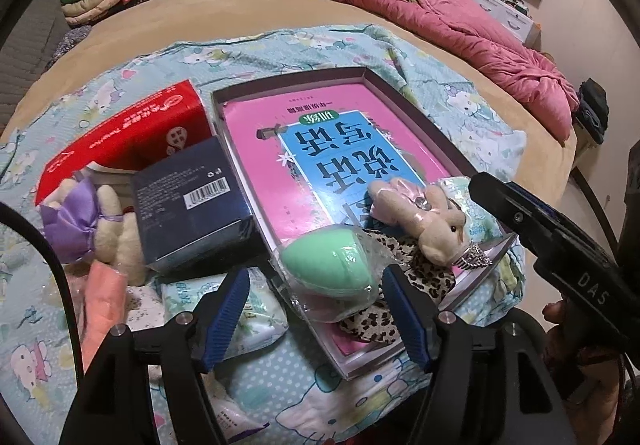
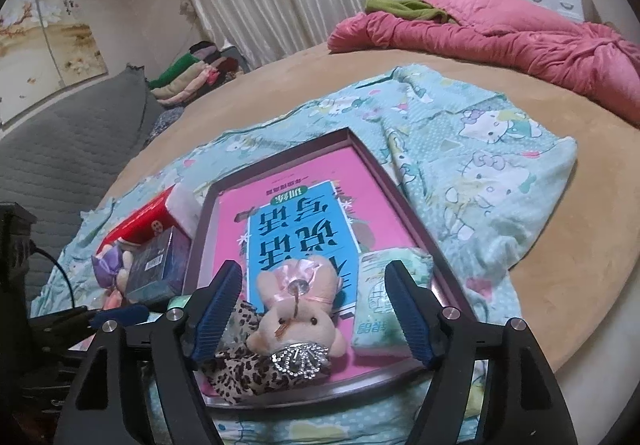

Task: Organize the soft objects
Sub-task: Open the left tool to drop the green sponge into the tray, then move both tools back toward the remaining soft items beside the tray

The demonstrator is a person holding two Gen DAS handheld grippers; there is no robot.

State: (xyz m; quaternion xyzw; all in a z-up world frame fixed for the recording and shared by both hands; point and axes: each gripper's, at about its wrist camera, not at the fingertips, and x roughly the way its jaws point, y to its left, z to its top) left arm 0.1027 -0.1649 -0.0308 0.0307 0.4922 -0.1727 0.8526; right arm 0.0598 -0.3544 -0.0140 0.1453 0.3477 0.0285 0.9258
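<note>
The left gripper (image 1: 314, 311) gapes wide, empty, the bagged green sponge (image 1: 330, 271) between its fingers; the right gripper (image 2: 314, 311), equally wide, empty, frames the pink plush bear (image 2: 298, 309) in the near tray (image 2: 404, 201).

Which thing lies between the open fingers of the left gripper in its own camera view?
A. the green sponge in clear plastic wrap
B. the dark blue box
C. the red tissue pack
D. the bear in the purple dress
A: in the left wrist view the green sponge in its clear wrap sits between the spread fingers of the left gripper, at the near edge of the tray.
</note>
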